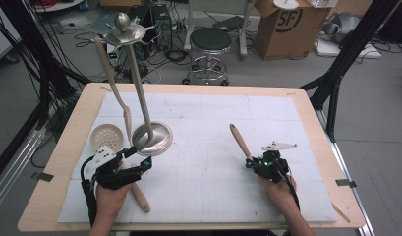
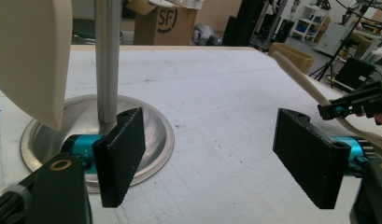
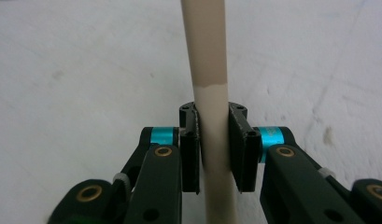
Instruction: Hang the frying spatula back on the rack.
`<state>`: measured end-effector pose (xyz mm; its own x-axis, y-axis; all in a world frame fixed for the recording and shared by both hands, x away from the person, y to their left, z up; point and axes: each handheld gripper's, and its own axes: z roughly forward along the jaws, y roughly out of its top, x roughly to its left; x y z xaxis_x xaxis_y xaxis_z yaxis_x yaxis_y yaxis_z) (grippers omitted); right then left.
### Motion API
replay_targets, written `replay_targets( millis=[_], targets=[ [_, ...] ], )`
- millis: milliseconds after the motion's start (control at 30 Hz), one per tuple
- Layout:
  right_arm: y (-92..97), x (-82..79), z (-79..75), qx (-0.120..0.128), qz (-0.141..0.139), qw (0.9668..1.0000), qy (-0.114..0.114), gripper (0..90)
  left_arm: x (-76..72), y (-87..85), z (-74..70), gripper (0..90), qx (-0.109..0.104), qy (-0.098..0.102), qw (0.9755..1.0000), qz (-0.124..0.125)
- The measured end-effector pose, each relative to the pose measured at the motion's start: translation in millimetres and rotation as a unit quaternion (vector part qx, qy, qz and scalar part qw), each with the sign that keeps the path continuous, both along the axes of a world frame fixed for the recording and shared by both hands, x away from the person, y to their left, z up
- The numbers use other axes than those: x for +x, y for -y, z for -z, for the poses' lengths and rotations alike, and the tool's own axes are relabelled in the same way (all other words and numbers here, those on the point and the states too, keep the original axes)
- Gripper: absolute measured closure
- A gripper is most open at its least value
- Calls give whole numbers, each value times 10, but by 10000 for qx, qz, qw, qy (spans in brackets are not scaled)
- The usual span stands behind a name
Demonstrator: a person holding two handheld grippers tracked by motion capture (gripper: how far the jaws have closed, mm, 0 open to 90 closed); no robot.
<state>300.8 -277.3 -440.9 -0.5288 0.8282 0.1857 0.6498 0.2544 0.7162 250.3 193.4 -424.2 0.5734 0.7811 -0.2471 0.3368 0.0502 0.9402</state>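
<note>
With one utensil (image 1: 111, 73) already hanging on the stand (image 1: 150, 139), our right gripper (image 3: 213, 140) clamps a handle (image 3: 207, 60), our left gripper (image 2: 216, 154) released.

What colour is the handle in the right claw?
Beige handle, clearest in the right gripper view.

Brushed metal stand (image 1: 152, 139), matt beige utensil handle (image 3: 209, 70), rough white foam mat (image 1: 213, 147).
</note>
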Motion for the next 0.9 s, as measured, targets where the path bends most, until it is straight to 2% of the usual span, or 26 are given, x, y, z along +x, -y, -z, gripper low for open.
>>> replay_targets(
  millis=[33, 133, 400, 533, 733, 800, 900],
  targets=[
    [-14, 11, -31, 184, 2, 9998, -6, 777, 1, -3, 0, 260, -13, -4, 10000, 2],
    [-134, 27, -148, 124, -169, 9996, 185, 778, -2, -8, -4, 260, -26, 12, 10000, -3],
    [-452, 67, -382, 348, -520, 9969, 470, 777, -8, -22, -10, 260, -60, 18, 10000, -8],
    [-567, 104, -428, 499, -622, 9954, 525, 777, -10, -28, -12, 261, -72, 30, 10000, -14],
    [-716, 124, -378, 659, -701, 9938, 555, 776, -10, -44, -12, 261, -82, 40, 10000, -25],
    [-736, 129, -375, 795, -695, 9923, 640, 776, -14, -47, -13, 261, -106, 36, 9999, -29],
    [-758, 120, -379, 1209, -713, 9864, 854, 776, -14, -54, -13, 261, -97, 34, 9999, -36]
  ],
)
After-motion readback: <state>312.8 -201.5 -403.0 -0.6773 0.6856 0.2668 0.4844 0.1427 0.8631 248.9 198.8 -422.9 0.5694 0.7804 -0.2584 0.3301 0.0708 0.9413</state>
